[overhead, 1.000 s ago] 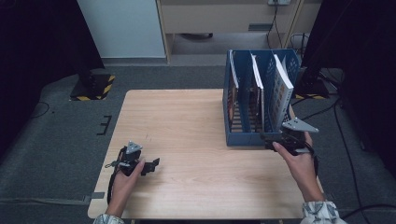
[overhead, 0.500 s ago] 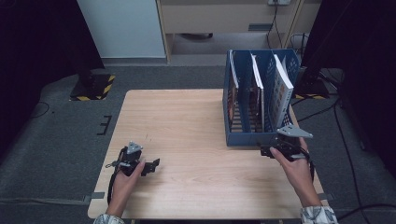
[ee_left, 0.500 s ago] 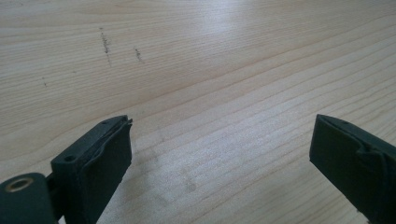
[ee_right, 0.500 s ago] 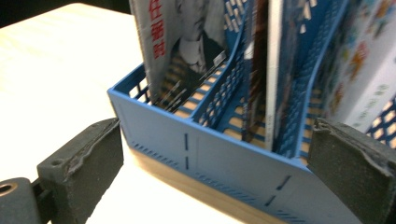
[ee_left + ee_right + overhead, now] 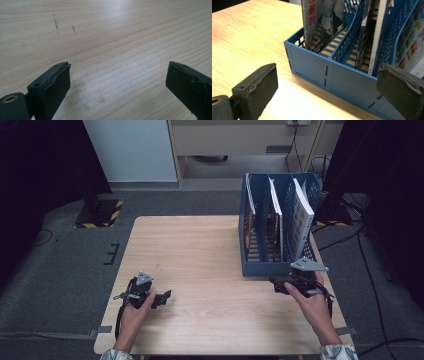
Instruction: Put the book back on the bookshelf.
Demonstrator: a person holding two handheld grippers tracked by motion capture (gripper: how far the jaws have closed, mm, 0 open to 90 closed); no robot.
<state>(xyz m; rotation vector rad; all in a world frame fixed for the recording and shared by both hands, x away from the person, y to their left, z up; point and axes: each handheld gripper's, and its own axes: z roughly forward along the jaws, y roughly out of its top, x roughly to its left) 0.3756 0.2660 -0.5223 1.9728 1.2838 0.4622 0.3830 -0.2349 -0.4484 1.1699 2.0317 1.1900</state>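
Right now my right tool (image 5: 278, 286) hovers just in front of the blue file rack (image 5: 265, 268), which stands at the far right of the desk (image 5: 200, 250). Its jaws are spread wide with nothing between them, and in the right gripper view (image 5: 325, 82) they frame the rack's low front wall. Three compartments sit side by side in the rack, each with printed matter standing upright: a magazine (image 5: 322, 22) in the one nearest the middle of the desk (red characters run down its edge), a thinner book (image 5: 275, 207) in the middle one, and a thick book (image 5: 301, 217) in the outer one. My left tool (image 5: 162, 297) rests low over bare wood near the front left of the desk, well apart from the rack, its jaws likewise released and holding nothing (image 5: 117, 82).
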